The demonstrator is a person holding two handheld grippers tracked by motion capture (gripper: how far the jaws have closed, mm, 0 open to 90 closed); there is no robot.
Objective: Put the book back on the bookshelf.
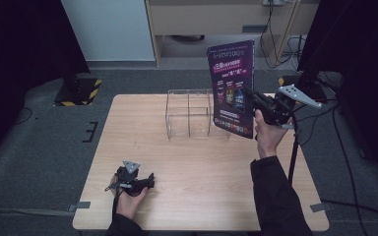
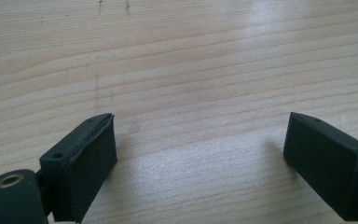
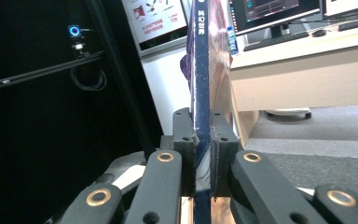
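From the high view, the right gripper [image 1: 252,94] is lifted up over the right side of the desk [image 1: 197,162]. It is pinching a thin purple book [image 1: 232,88] by its right edge. The book stands nearly upright in the air, with its front cover (dark purple, with small pictures and white writing) facing the camera. Its lower left part shows in front of a clear plastic rack [image 1: 189,113] that sits on the far middle of the desk. Whether the book touches the rack is hard to tell from here. The left gripper [image 1: 150,181] rests low at the near left part of the desk, well apart from the book and the rack, with the person's hand around it.

In the left gripper view, the left gripper [image 2: 200,149] has its two black jaws spread wide. Between them is only the light wood of the desk [image 2: 191,70].

In the right gripper view, the right gripper [image 3: 203,154] is squeezed tight on the book [image 3: 201,70]. The book is seen edge-on, going straight up between the two jaws. Behind it there is a pale counter [image 3: 303,70] with screens on it.
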